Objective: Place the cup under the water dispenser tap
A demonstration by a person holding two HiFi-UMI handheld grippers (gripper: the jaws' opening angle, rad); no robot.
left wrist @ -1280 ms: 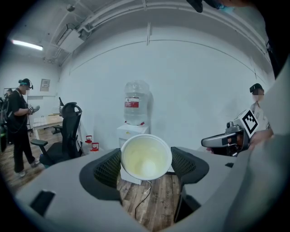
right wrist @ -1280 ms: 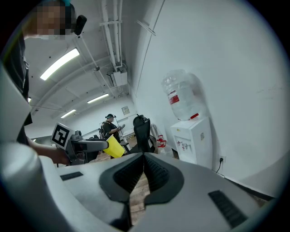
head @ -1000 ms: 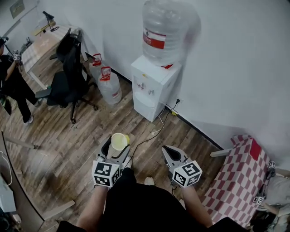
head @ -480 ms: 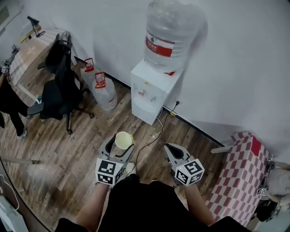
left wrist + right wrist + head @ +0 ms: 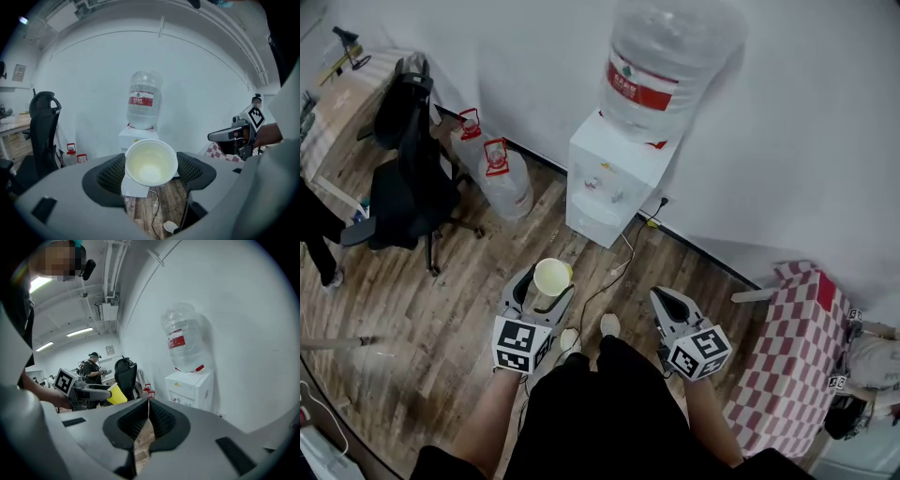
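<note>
My left gripper [image 5: 542, 285] is shut on a pale yellow paper cup [image 5: 552, 276], held upright above the wooden floor. In the left gripper view the empty cup [image 5: 150, 161] sits between the dark pads of that gripper [image 5: 150, 172], mouth towards the camera. The white water dispenser [image 5: 602, 173] with its big clear bottle [image 5: 670, 56] stands against the wall, well ahead of the cup. The dispenser [image 5: 133, 137] shows straight behind the cup. My right gripper [image 5: 664, 302] is shut and holds nothing; its own view has its jaws [image 5: 146, 416] nearly meeting, the dispenser [image 5: 191, 385] to the right.
Two spare water jugs [image 5: 492, 164] with red caps stand left of the dispenser. A black office chair [image 5: 403, 178] is further left, near a person [image 5: 314, 225]. A cable [image 5: 623, 255] trails over the floor. A red checked cloth [image 5: 787, 356] lies at the right.
The view has moved closer to the dispenser, which now sits lower and nearer. Both grippers moved forward with it; the cup stays held in the left one.
</note>
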